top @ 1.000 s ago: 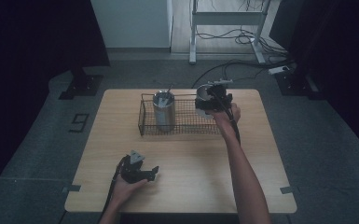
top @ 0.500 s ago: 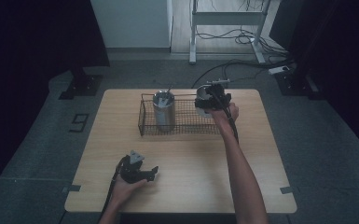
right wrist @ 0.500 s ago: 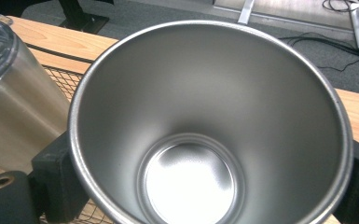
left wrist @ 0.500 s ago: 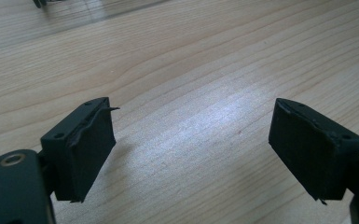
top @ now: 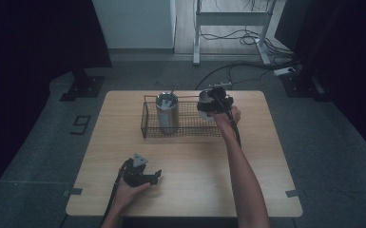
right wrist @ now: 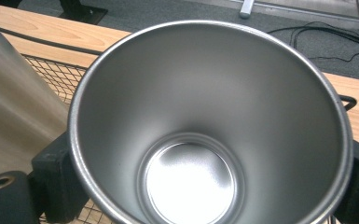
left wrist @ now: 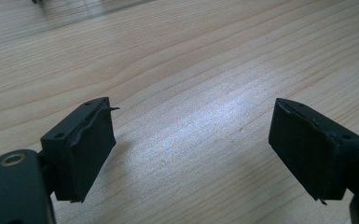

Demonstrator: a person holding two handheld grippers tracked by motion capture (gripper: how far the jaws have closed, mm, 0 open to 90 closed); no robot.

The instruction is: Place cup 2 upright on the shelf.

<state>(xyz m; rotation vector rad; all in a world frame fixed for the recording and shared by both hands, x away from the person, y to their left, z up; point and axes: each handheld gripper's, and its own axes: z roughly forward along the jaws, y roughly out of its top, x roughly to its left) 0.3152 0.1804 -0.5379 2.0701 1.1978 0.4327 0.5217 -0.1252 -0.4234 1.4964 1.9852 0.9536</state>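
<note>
Steel cup [right wrist: 205, 126] sits clamped between your right gripper's [right wrist: 205, 186] two black jaws, one against each side of its wall; that gripper's view looks straight down the open mouth to the shiny round bottom. From above, you hold the cup [top: 206, 99] at the right end of the wire basket [top: 190, 127], at the far middle of the table, though that view cannot show whether its base touches the mesh. A second, taller steel tumbler [top: 167, 113] stands upright in the basket's left half with something thin sticking out of its top; in the right gripper view its brushed side [right wrist: 14, 107] lies just beside the cup, over the mesh.

Your left gripper [top: 147, 176] rests at the near left of the table in your left hand [top: 128, 190]. Its own view shows the jaws spread wide with nothing between them, hovering low over the pale wood grain [left wrist: 191, 70].

The table [top: 266, 142] is light wood, standing on grey carpet. Beyond it, cables [top: 237, 71] trail across the floor by a metal desk frame [top: 233, 19], dark curtains hang to both sides, and a "9" [top: 81, 125] marks the floor at left.
</note>
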